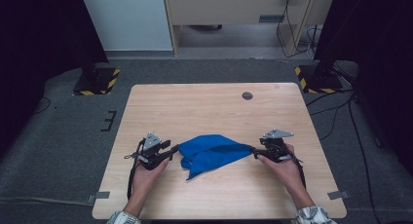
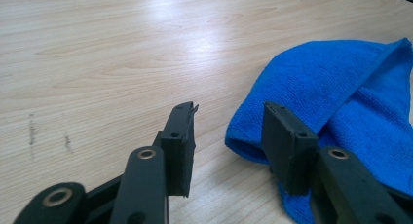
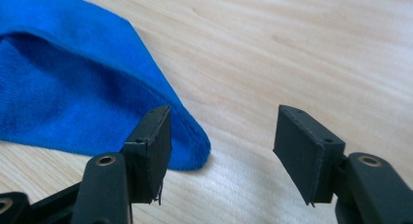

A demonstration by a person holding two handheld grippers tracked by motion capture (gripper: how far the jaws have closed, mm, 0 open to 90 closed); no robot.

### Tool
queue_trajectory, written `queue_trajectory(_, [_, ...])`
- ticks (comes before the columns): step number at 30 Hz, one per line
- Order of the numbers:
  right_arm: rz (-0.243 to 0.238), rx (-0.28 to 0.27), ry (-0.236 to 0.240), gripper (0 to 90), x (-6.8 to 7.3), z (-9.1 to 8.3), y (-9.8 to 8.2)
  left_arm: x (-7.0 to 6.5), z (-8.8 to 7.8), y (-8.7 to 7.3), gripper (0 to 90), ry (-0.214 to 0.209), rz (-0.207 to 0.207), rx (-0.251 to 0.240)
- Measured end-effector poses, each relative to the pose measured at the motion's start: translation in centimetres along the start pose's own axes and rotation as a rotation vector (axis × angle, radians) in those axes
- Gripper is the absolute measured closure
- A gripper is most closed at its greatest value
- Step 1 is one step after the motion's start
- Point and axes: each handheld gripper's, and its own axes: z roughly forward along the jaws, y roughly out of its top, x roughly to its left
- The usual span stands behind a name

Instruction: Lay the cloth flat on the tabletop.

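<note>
A blue cloth point(image 1: 209, 153) lies loosely folded on the near half of the wooden table point(image 1: 219, 107), stretched between both grippers. My left gripper point(image 1: 174, 150) rests at the cloth's left end, held in a hand. In the left gripper view its jaws point(image 2: 229, 136) stand open; the cloth's rolled edge point(image 2: 331, 87) lies by the right jaw with no pad pressing on it. My right gripper point(image 1: 253, 151) sits at the cloth's right tip. In the right gripper view it point(image 3: 221, 141) is open, and the cloth's corner point(image 3: 73, 87) ends just inside the left jaw, loose on the wood.
A small dark round spot point(image 1: 247, 95) marks the table's far side. On the floor beyond stand two black bases with yellow-black stripes point(image 1: 97, 80) point(image 1: 316, 79), with cables point(image 1: 341, 112) trailing at the right. Faint dark scuffs point(image 2: 32, 131) mark the wood.
</note>
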Motion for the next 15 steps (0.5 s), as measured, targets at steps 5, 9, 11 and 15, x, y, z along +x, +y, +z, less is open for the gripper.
queue_trajectory(5, [-0.015, 0.022, 0.026, 42.8, 0.2, 0.4, -0.7, -0.1, -0.3, -0.2, 55.4, -0.009, 0.004, 0.006])
queue_trajectory(9, [-0.042, 0.038, 0.039, 48.7, 0.8, 0.9, -1.0, -0.4, -0.4, -0.1, 56.8, -0.026, 0.004, -0.001])
queue_trajectory(11, [-0.061, 0.047, 0.052, 52.4, 1.2, 1.2, -1.1, -0.5, -0.3, -0.1, 62.0, -0.041, 0.01, 0.003])
queue_trajectory(15, [-0.09, 0.07, 0.049, 61.3, 1.5, 1.6, -1.2, -0.8, -0.2, 0.0, 61.6, -0.048, 0.016, 0.003])
